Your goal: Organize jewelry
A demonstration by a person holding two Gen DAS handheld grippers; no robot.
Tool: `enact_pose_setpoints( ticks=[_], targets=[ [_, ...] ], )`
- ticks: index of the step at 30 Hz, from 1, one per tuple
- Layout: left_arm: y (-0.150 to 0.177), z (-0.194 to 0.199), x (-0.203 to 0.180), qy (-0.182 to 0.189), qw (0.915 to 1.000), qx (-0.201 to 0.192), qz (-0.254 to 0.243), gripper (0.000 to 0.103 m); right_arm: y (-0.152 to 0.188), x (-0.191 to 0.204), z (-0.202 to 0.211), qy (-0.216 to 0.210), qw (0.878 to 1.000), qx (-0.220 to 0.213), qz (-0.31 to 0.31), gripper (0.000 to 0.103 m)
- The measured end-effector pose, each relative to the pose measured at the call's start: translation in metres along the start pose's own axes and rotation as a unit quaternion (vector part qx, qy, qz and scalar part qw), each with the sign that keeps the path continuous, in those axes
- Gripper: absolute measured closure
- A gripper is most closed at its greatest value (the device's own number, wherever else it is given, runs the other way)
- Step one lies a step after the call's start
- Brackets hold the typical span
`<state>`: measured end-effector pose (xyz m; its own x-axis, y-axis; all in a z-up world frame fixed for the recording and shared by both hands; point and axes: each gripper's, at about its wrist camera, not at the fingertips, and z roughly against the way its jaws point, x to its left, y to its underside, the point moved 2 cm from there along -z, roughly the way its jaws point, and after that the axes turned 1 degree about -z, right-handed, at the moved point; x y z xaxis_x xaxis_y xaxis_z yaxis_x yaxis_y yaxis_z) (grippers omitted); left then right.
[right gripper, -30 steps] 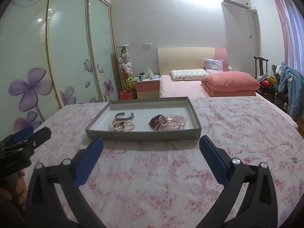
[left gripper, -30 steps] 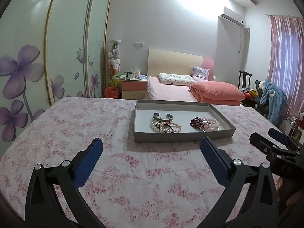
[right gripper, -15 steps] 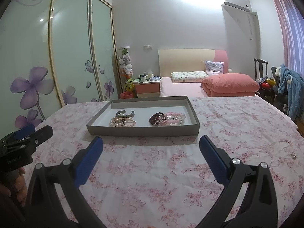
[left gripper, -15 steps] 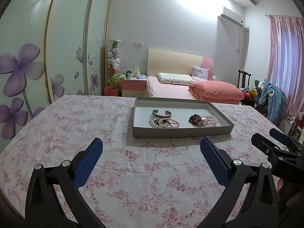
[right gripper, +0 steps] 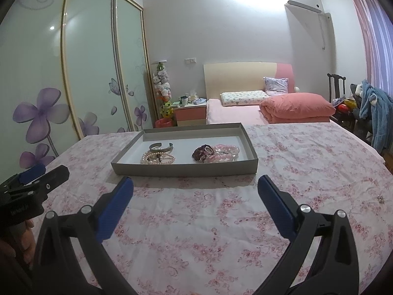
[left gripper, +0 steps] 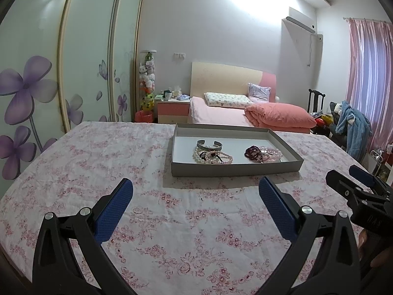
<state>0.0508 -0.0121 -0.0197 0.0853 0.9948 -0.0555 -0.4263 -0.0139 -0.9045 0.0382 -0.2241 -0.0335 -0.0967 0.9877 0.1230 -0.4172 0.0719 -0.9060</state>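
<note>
Pink floral cloth (left gripper: 172, 221) covers the table in a bedroom, with a bed (left gripper: 221, 115) and flower-painted wardrobe doors (left gripper: 36, 86) behind. On it sits a shallow grey tray (left gripper: 235, 168) holding a silver cuff (left gripper: 209, 145), pearl bracelets (left gripper: 212, 157), a dark beaded bracelet (left gripper: 253, 152) and pink beads (left gripper: 272, 153). Both grippers hover above the cloth short of the tray, empty: the left gripper (left gripper: 195, 194) has its blue fingers (left gripper: 113, 211) spread wide, and the right gripper (right gripper: 195, 191) is likewise agape. A small pearl piece (right gripper: 380, 198) lies alone on the cloth, far right.
</note>
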Motion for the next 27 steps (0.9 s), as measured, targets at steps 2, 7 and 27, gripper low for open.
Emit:
enact_pose_setpoints(
  ticks=[2, 7, 27],
  targets=[
    [0.0005, -0.0006, 0.0000, 0.000, 1.0000, 0.001, 0.000, 0.002, 0.0002, -0.0001, -0.0006, 0.000, 1.000, 0.000, 0.000, 0.004],
    [0.0011, -0.0006, -0.0003, 0.000, 1.0000, 0.002, 0.000, 0.002, 0.0002, -0.0008, -0.0004, 0.000, 1.000, 0.001, 0.000, 0.004],
    [0.0046, -0.0058, -0.0029, -0.002, 0.9999, 0.015, 0.000, 0.002, 0.0026, -0.0019, -0.0036, 0.000, 1.000, 0.004, -0.001, 0.004]
  ],
)
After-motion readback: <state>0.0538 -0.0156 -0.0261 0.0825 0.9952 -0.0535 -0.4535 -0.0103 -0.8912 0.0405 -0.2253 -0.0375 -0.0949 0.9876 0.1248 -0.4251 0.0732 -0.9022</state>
